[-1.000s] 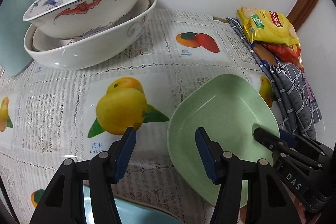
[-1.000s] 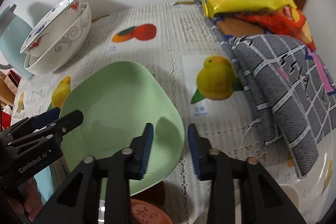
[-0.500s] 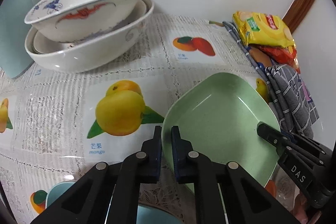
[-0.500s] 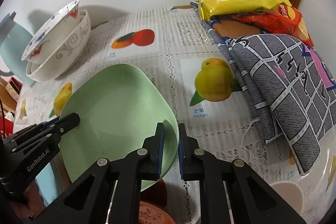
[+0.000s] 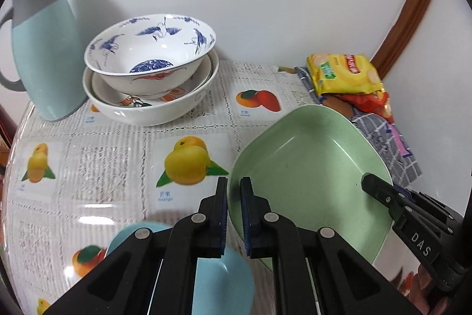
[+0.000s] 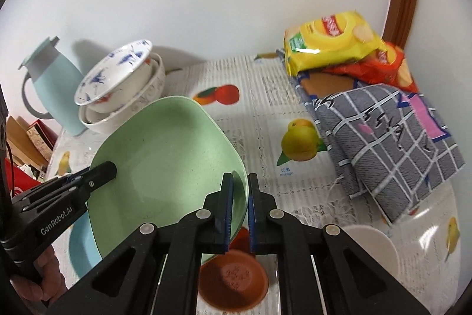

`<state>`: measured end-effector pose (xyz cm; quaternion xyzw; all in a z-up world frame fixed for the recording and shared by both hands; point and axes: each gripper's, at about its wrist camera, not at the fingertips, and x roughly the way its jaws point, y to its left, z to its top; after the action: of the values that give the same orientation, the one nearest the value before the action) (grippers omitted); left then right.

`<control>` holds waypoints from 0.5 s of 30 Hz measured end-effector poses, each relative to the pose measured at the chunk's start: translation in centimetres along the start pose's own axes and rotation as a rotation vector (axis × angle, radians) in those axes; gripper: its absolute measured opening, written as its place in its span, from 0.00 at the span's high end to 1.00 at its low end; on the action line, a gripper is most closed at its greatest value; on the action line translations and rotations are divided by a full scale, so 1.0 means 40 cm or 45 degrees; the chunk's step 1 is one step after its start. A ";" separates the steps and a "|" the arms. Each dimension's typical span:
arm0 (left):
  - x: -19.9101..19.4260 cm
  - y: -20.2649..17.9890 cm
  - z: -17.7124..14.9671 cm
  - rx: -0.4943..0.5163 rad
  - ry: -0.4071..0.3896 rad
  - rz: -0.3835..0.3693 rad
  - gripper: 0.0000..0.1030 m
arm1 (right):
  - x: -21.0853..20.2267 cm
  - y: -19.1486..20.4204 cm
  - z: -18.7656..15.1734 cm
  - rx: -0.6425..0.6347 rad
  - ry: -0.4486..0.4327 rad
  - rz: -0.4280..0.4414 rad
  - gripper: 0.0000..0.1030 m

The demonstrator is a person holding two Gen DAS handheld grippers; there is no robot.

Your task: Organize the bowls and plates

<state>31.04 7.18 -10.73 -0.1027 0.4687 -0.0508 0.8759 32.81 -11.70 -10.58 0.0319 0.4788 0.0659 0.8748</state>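
Since the earlier frames both tools have clamped onto the green plate and raised it off the desk; the bowls and the jug now sit further up the frame. The left tool [image 5: 234, 197], angled steeply downward at bottom centre of its view, pinches the plate's left rim between pressed-together pads. The right tool [image 6: 239, 197], tilted down likewise, pinches the opposite rim. The green plate [image 5: 306, 167] is a rounded-square, speckled, shallow dish, tilted and held above the fruit-patterned desk [image 5: 118, 155]. Beneath it lie a light blue dish [image 5: 224, 279] and a brown saucer [image 6: 233, 279]. In the upper left, stacked white bowls [image 5: 150, 73] with blue cranes stand beside a pale blue jug [image 5: 44, 55]. Snack bags [image 6: 333, 43] rest on a grey checked cloth [image 6: 392, 143] at right.
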 end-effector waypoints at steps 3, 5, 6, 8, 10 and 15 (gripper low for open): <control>-0.040 0.001 -0.021 -0.006 -0.012 0.003 0.91 | -0.046 0.011 -0.016 0.003 -0.017 0.010 0.92; -0.066 0.007 -0.042 -0.013 -0.020 0.005 0.91 | -0.066 0.018 -0.028 -0.002 -0.025 0.012 0.92; -0.077 0.010 -0.053 -0.019 -0.022 0.004 0.91 | -0.082 0.026 -0.039 -0.009 -0.031 0.011 0.92; -0.101 0.023 -0.077 -0.038 -0.025 -0.008 0.91 | -0.097 0.035 -0.056 -0.016 -0.034 0.015 0.92; -0.119 0.031 -0.094 -0.051 -0.024 -0.017 0.91 | -0.109 0.042 -0.072 -0.015 -0.034 0.023 0.93; -0.173 0.045 -0.136 -0.061 -0.044 -0.017 0.92 | -0.152 0.062 -0.111 -0.010 -0.046 0.038 0.93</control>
<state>22.65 9.48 -8.45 -0.1277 0.4539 -0.0435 0.8808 25.63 -10.15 -7.62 0.0367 0.4622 0.0804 0.8824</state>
